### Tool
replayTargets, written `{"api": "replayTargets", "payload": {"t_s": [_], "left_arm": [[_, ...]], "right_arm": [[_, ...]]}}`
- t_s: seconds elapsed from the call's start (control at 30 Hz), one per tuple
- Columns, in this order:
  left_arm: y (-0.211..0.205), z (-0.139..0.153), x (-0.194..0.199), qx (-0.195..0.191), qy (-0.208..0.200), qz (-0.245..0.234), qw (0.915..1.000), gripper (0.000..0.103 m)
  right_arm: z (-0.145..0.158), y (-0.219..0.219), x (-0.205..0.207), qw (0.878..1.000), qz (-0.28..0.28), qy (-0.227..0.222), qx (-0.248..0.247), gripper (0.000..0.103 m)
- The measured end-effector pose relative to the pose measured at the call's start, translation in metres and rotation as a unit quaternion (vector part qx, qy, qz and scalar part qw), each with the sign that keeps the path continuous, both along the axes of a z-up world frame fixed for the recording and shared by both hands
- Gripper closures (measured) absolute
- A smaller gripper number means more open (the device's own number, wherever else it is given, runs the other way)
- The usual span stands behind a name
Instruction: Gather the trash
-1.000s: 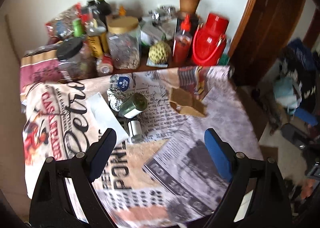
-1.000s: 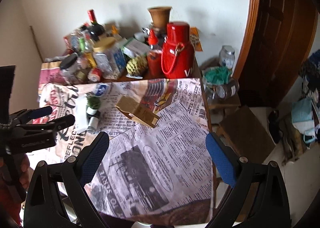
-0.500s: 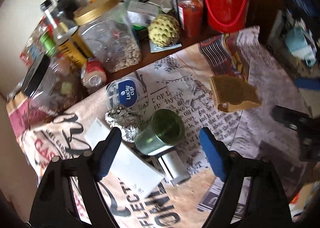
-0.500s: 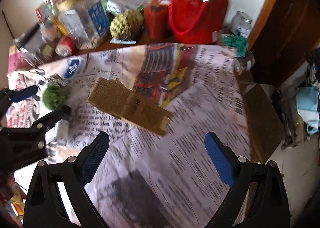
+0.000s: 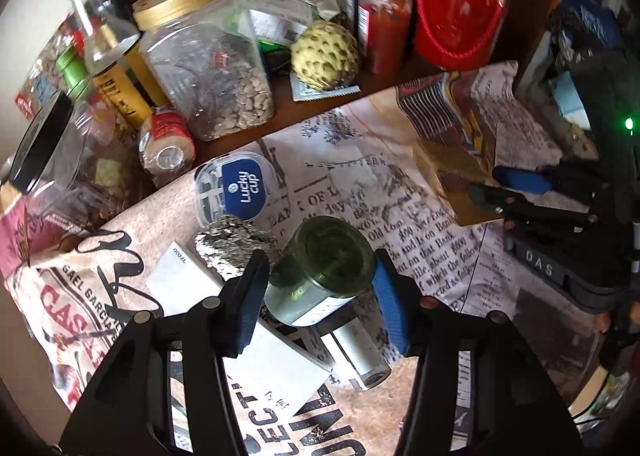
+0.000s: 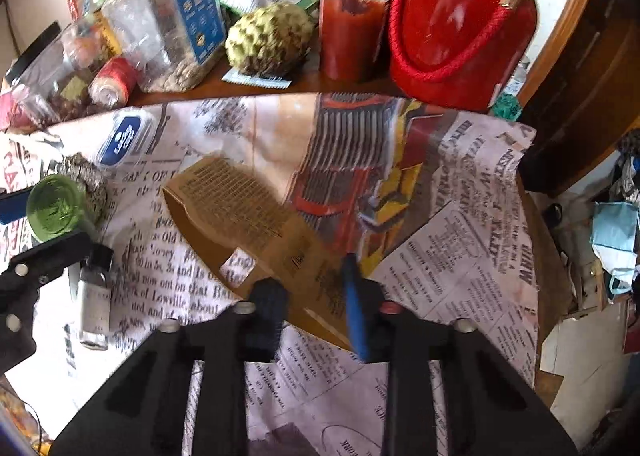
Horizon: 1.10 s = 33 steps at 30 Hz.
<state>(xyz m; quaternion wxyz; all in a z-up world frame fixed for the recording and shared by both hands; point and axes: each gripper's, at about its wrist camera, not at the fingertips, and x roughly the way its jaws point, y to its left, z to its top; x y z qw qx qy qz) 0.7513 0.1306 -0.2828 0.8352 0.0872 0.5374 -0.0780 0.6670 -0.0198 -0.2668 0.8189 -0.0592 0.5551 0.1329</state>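
A green glass bottle lies on its side on the newspaper-print cloth. My left gripper straddles it with its jaws closing, both pads touching the bottle's sides. The right wrist view shows the same bottle in that grip. A flattened brown cardboard box lies mid-table, and my right gripper is shut on its near edge. A foil ball, a "Lucky Cup" capsule, a white paper and a small vial lie around the bottle.
Along the back stand a nut jar, several bottles, a custard apple, a red sauce bottle and a red jug. The table's right edge drops to a cluttered floor beside a wooden door frame.
Both grippers came down close to the table. The left jaws narrowed around the green bottle. The right jaws went from wide open to shut on the cardboard box.
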Motion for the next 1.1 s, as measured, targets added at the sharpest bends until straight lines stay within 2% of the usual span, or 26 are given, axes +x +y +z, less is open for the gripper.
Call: {"api": "replayTargets", "payload": {"t_s": [0.17, 0.27, 0.33, 0.43, 0.5, 0.6, 0.67, 0.7, 0.73, 0.77, 0.8, 1.0, 1.1], "left_arm": [[0.012, 0.014, -0.001, -0.027, -0.002, 0.040, 0.9988, 0.055], [0.015, 0.026, -0.005, -0.033, -0.014, 0.065, 0.9973, 0.056], [0.016, 0.037, -0.011, -0.051, -0.021, 0.078, 0.9954, 0.056], [0.015, 0.058, -0.021, -0.077, -0.039, 0.091, 0.9921, 0.056], [0.010, 0.071, -0.029, -0.082, -0.055, 0.098, 0.9903, 0.056], [0.002, 0.091, -0.046, -0.085, -0.082, 0.110, 0.9870, 0.057], [-0.004, 0.104, -0.059, -0.083, -0.101, 0.118, 0.9843, 0.057], [-0.007, 0.108, -0.065, -0.082, -0.109, 0.123, 0.9831, 0.057], [-0.009, 0.113, -0.072, -0.083, -0.114, 0.127, 0.9818, 0.057], [-0.010, 0.115, -0.078, -0.085, -0.116, 0.131, 0.9809, 0.057], [-0.011, 0.118, -0.085, -0.088, -0.117, 0.133, 0.9801, 0.057], [-0.003, 0.121, -0.108, -0.073, -0.125, 0.147, 0.9785, 0.057], [0.011, 0.119, -0.117, -0.070, -0.124, 0.161, 0.9765, 0.058]], "right_arm": [[0.017, -0.024, -0.003, 0.998, -0.028, -0.003, 0.051, 0.098], [0.030, -0.035, -0.010, 0.997, -0.029, -0.010, 0.064, 0.098], [0.039, -0.039, -0.016, 0.997, -0.030, -0.015, 0.072, 0.098], [0.063, -0.057, -0.030, 0.995, -0.031, -0.031, 0.089, 0.098], [0.079, -0.072, -0.041, 0.994, -0.025, -0.045, 0.100, 0.098], [0.088, -0.079, -0.049, 0.993, -0.006, -0.032, 0.117, 0.098], [0.086, -0.079, -0.050, 0.993, 0.004, -0.021, 0.115, 0.091], [0.082, -0.078, -0.049, 0.994, 0.010, -0.012, 0.112, 0.068], [0.077, -0.078, -0.048, 0.994, 0.012, -0.003, 0.108, 0.034], [0.073, -0.078, -0.048, 0.994, 0.011, 0.001, 0.106, 0.022], [0.071, -0.079, -0.047, 0.994, 0.008, -0.002, 0.106, 0.017], [0.042, -0.055, -0.021, 0.996, 0.010, 0.018, 0.092, 0.017], [0.020, -0.032, -0.002, 0.998, 0.012, 0.026, 0.061, 0.018]]}}
